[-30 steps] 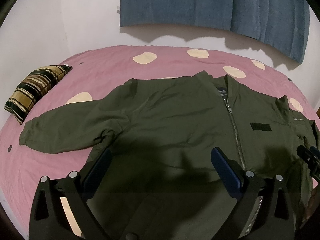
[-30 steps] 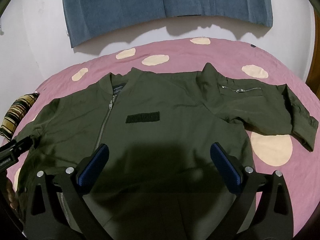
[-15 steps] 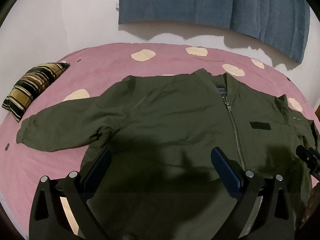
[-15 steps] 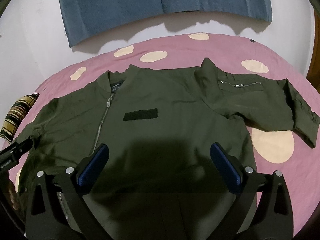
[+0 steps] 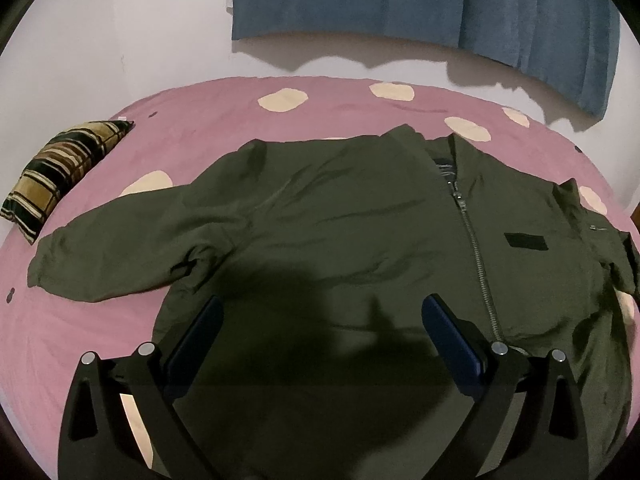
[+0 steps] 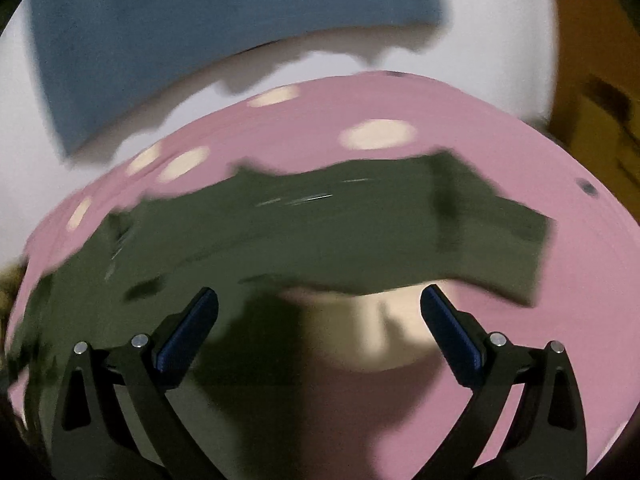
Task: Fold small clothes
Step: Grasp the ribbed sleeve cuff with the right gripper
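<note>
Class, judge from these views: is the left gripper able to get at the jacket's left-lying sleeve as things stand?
Probably yes. The left gripper is open above the jacket, and the sleeve lies flat and uncovered on the bedspread, with nothing between them.

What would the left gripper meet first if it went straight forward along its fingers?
Most likely the olive bomber jacket: the open left gripper points at its front panel, beside the zipper. How far above the cloth it is cannot be told.

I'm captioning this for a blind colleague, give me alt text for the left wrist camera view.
An olive green zip-front jacket lies spread flat on a pink bedspread with cream spots, the open left gripper above its hem. A striped brown pillow lies at far left; a blue curtain hangs behind.
</note>
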`<state>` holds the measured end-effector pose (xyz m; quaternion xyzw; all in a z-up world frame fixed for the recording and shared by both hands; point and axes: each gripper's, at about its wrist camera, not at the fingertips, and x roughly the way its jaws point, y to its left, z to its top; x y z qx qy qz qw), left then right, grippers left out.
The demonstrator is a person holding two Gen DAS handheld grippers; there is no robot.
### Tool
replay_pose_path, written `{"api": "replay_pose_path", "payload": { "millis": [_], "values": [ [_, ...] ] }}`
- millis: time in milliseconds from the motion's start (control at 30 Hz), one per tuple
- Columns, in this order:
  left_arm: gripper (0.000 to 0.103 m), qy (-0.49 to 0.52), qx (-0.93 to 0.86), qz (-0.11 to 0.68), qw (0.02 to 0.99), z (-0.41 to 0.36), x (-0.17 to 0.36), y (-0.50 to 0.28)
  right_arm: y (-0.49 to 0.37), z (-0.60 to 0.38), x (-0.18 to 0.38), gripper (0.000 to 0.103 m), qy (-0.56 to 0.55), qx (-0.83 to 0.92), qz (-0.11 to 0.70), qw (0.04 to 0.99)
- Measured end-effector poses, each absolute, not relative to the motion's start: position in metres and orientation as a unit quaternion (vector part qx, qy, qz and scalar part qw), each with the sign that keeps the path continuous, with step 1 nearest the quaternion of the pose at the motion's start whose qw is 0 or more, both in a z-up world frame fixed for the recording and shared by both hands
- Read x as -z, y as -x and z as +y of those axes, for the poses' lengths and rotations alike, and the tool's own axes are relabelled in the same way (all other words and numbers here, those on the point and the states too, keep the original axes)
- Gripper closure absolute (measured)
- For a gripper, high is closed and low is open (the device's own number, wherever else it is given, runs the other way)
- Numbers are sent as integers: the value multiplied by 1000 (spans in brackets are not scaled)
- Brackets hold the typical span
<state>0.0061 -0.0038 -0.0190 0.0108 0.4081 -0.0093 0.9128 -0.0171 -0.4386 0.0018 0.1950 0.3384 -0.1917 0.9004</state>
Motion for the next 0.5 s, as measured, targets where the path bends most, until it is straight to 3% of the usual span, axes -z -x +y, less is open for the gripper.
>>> {"api": "replay_pose_path", "payload": {
  "millis": [100, 367, 400, 500],
  "values": [
    [4, -8, 6, 415, 910, -2, 23, -10, 46, -498, 6, 2, -235, 268, 322, 877],
    [4, -15, 9, 436, 900, -12, 36, -18, 49, -486, 20, 3, -27, 305, 387, 870],
    [4, -16, 12, 439, 898, -14, 37, -18, 46, -482, 24, 6, 6, 309, 392, 867],
    [4, -18, 16, 444, 896, -17, 39, -18, 25, -496, 44, 35, 7, 298, 435, 850]
  ]
}}
